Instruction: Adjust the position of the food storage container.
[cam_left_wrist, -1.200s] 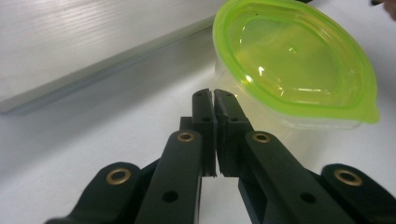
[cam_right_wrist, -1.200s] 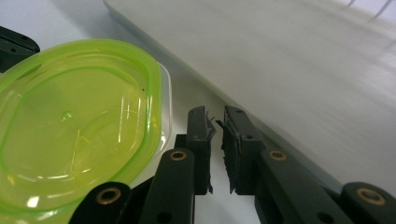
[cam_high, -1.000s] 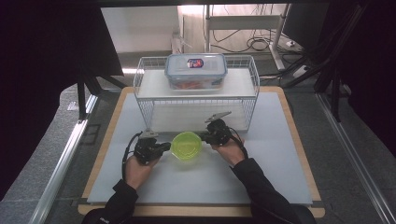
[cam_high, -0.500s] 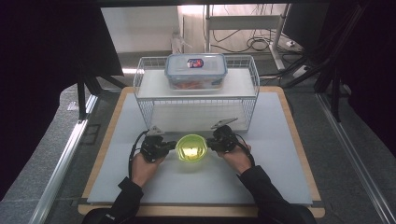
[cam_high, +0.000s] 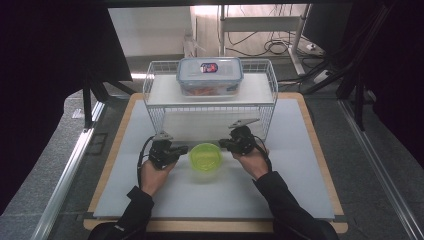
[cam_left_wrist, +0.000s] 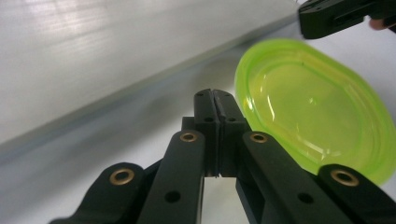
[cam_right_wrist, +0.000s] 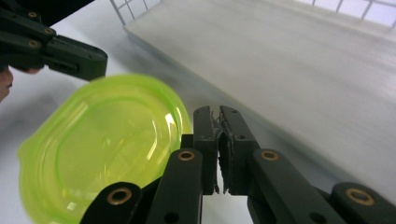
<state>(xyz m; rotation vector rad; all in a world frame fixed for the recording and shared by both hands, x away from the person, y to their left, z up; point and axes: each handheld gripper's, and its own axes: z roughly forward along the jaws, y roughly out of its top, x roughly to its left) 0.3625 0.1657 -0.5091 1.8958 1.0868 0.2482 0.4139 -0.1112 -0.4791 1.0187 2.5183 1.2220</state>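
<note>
A green bowl (cam_high: 205, 157) sits on the white mat (cam_high: 300, 170), near the middle and just in front of the wire rack (cam_high: 267, 95). The left gripper (cam_high: 176, 151) lies just left of the bowl, its jaws pressed together with nothing between them; in the left gripper view the closed tips (cam_left_wrist: 215, 100) point past the bowl's (cam_left_wrist: 315, 107) rim, close beside it. The right gripper (cam_high: 226, 145) is just right of the bowl, its jaws also together and empty after closing a little further; in the right gripper view they (cam_right_wrist: 218, 116) sit right at the bowl's (cam_right_wrist: 102, 144) edge, whether touching cannot be told. On the rack's shelf, far from the bowl, stands a clear box (cam_high: 210, 76) with a lid.
</note>
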